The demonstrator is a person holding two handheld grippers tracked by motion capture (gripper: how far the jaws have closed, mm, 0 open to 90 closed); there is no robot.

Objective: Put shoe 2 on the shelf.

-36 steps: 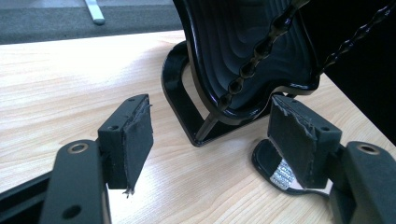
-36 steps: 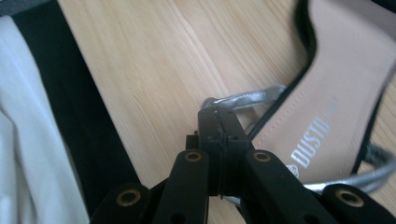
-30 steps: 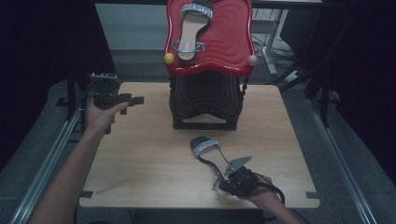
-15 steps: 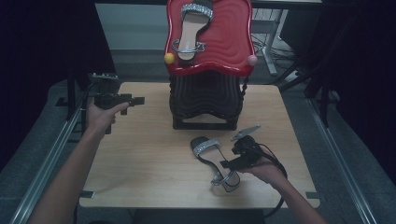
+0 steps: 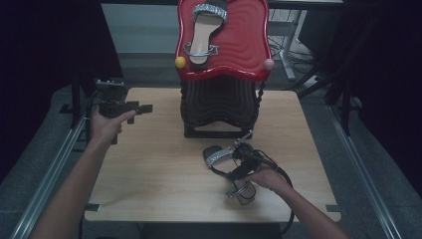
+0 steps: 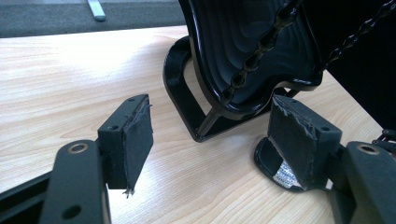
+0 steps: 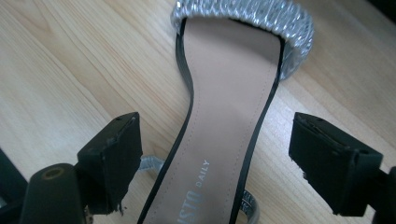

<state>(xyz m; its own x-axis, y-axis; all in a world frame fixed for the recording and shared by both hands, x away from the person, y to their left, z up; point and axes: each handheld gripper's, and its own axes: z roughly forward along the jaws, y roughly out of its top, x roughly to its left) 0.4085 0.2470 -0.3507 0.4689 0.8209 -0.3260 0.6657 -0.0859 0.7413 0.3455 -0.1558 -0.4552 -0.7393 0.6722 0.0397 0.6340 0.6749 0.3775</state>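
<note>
On the wooden table (image 5: 149, 164), a sandal (image 5: 224, 164)

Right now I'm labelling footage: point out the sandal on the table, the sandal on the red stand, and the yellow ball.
sandal on the table (image 7: 229, 116), right gripper view, insole.
sandal on the red stand (image 5: 203, 35), high view, insole.
yellow ball (image 5: 180, 62), high view, its middle.

Light wooden table (image 5: 149, 164), centre of the frame. A black ribbed stand (image 5: 219, 107) sits at its upper middle. A strappy sandal (image 5: 221, 162) lies lower right of centre.
</note>
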